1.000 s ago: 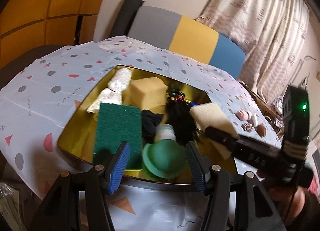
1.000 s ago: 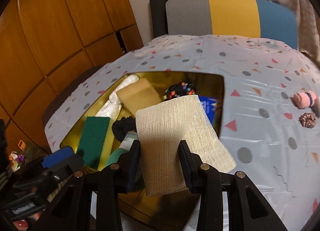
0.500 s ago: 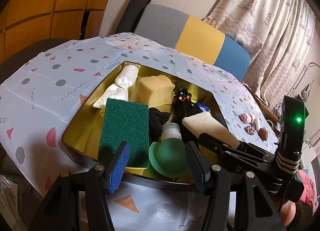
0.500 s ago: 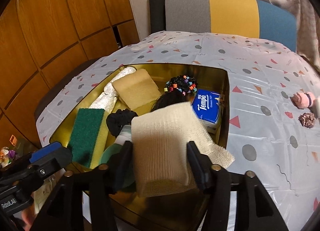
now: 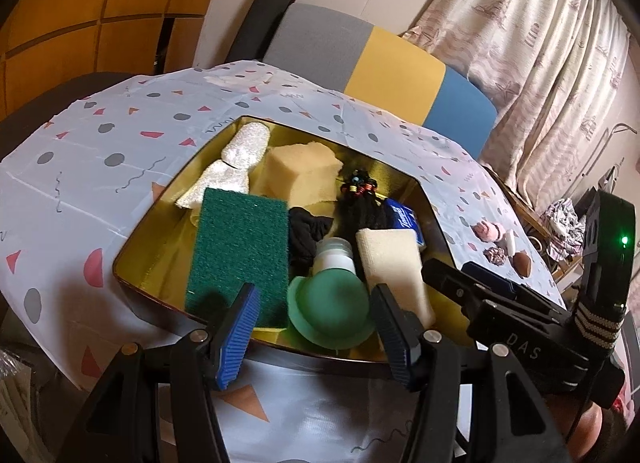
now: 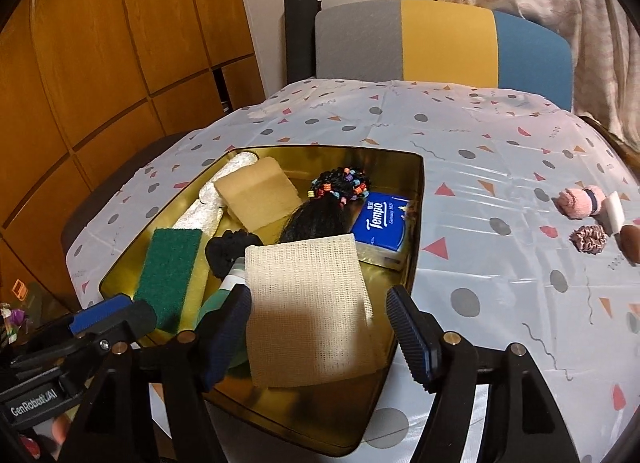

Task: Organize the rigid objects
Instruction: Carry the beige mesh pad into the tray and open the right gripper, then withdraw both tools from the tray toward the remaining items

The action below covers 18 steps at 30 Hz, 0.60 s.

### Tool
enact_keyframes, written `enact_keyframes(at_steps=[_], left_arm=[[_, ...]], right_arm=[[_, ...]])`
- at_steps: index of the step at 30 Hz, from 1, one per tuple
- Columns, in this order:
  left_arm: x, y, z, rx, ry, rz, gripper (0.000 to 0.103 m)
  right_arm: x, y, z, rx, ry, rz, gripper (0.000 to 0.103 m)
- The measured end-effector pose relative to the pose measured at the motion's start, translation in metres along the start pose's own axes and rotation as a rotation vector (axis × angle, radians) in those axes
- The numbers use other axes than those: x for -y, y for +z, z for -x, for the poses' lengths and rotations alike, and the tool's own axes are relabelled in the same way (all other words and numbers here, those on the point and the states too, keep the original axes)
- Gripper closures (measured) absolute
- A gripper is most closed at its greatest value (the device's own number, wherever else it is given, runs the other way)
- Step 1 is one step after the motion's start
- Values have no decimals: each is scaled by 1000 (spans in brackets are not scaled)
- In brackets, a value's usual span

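A gold tin (image 6: 417, 223) on the spotted tablecloth holds a green scouring pad (image 6: 170, 263), a yellow sponge (image 6: 256, 199), a beaded hairpiece (image 6: 340, 187), a blue Tempo tissue pack (image 6: 382, 223) and a green bottle (image 5: 332, 307). A beige woven cloth (image 6: 308, 303) lies flat in the tin's near corner. My right gripper (image 6: 317, 295) straddles it with its jaws opening; the right pad stands clear of the cloth. My left gripper (image 5: 315, 295) hangs open over the tin's near rim (image 5: 152, 199), holding nothing, with the green bottle just beyond it.
On the cloth right of the tin lie a pink roll (image 6: 576, 203), a white block (image 6: 614, 213), a mauve scrunchie (image 6: 590, 239) and a brown piece (image 6: 632, 243). A grey, yellow and blue chair (image 6: 440, 43) stands behind the table, with wooden cabinets (image 6: 100, 63) at the left.
The right jaws have spread and let go of the beige cloth, which now lies flat in the tin. The left gripper has kept still and open.
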<state>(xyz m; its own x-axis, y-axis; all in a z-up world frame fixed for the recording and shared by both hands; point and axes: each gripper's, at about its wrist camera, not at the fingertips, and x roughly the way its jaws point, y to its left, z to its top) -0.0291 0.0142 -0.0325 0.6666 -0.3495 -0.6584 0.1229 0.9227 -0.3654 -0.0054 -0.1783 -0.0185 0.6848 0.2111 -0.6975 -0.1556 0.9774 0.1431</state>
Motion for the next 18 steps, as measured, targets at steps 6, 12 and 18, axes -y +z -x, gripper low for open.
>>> enact_keyframes(at_steps=[6,12,18], left_arm=[[5,-2,0,-8,0,-14,44],[11,-3,0,-19,3,-23,44],[31,3,-1,-26,-10,-71,44]], right_arm=[[6,1,8,17,-20,-1,32],[22,1,16,35,-54,-10,32],[58,-2,25,45,-111,-46,32]])
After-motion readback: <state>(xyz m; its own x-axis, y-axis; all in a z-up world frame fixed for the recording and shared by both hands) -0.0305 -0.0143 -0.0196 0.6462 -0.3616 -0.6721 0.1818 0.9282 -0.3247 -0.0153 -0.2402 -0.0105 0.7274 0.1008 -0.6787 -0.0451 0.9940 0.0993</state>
